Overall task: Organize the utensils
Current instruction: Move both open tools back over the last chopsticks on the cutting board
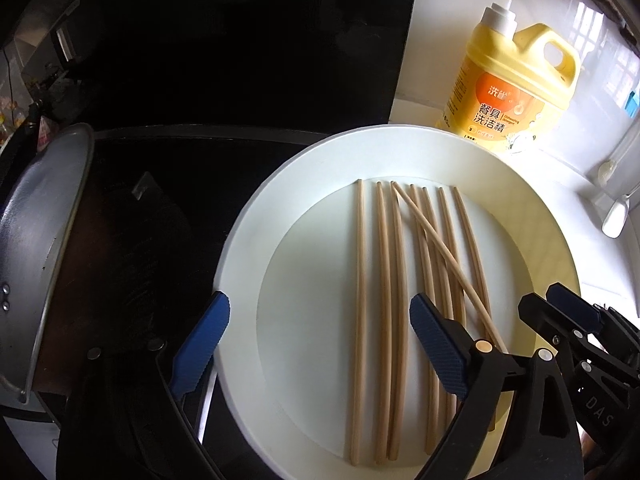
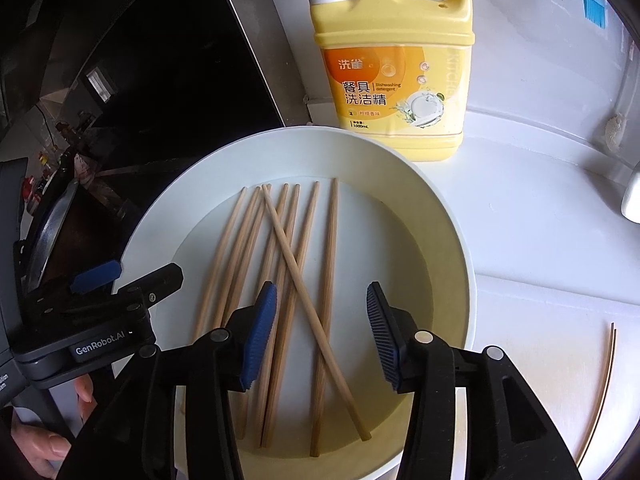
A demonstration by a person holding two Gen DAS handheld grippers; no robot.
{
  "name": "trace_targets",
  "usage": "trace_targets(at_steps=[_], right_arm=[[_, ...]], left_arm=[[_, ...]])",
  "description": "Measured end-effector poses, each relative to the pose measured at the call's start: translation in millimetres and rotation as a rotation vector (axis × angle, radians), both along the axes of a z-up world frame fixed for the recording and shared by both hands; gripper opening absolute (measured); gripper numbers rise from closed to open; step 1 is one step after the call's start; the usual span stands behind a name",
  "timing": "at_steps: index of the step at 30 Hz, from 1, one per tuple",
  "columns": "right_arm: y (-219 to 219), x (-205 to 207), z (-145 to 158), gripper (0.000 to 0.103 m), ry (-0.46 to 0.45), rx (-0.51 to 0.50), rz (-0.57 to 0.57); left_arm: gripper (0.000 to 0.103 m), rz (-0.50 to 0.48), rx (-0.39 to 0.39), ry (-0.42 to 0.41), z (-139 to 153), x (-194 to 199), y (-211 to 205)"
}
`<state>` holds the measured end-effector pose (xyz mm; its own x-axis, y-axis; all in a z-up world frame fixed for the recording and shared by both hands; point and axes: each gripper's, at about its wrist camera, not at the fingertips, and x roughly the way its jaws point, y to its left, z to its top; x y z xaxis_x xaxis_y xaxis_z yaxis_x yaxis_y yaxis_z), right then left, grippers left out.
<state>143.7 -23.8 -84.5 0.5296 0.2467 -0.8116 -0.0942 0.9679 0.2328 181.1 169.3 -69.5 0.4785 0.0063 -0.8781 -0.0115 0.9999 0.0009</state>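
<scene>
Chopsticks: approx seven wooden ones lie in a white plate on the white worktop, mostly parallel, one crossing diagonally over the others. Yellow detergent bottle stands just behind plate; metal pan tilts at left. Left hand-held gripper w/ jaws wide apart, holding nothing. Right hand-held gripper approx half open, empty, above chopsticks.

detergent jug behind plate, pan left, right counter open

White counter: plate, detergent jug.
</scene>
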Motion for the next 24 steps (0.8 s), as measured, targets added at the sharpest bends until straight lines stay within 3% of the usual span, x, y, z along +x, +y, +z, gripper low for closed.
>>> trace_targets(at_steps=[24], right_arm=[[3.4,-27.7,18.6,0.064,-0.034,-0.009,-0.075]], left_arm=[[0.093,-0.049,0.004,-0.035,22.0,-19.2,12.9]])
